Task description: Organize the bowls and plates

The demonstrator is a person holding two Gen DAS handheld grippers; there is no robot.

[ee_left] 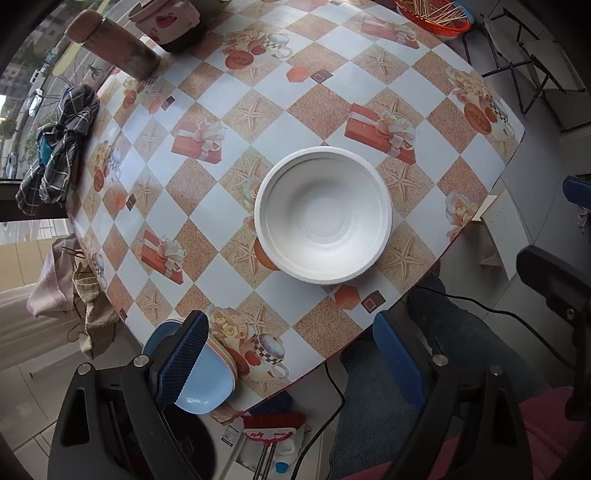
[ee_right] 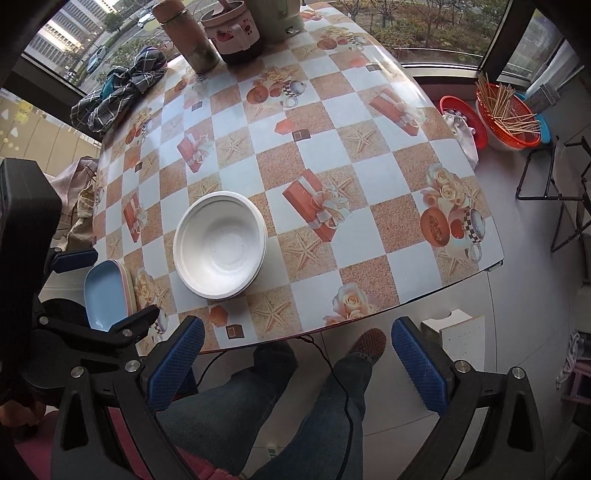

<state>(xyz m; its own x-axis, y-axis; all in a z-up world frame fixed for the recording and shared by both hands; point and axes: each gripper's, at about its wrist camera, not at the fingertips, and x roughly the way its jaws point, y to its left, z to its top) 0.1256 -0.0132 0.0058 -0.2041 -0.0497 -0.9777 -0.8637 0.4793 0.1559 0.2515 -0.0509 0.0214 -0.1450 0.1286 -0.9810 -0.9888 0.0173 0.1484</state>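
Observation:
A stack of white bowls (ee_left: 323,214) (ee_right: 219,243) stands upright on the checked tablecloth (ee_left: 332,92), near the table's front edge. A stack of shallow plates, light blue on top (ee_left: 207,384) (ee_right: 103,295) with pink beneath, sits at the front left corner. My left gripper (ee_left: 290,360) hangs open above that corner. One blue pad (ee_left: 183,354) covers part of the blue plate and the other is off the table edge. In the right wrist view the left gripper (ee_right: 107,288) straddles the plates from above. My right gripper (ee_right: 299,363) is open and empty, off the table over the person's legs.
A brown cylinder (ee_right: 188,40), a pink pot (ee_right: 236,33) and a checked cloth (ee_right: 122,85) stand at the far edge. Red baskets with sticks (ee_right: 506,114) and a folding stand (ee_right: 554,177) are on the floor at right. A broom (ee_left: 273,424) and a cable lie under the table.

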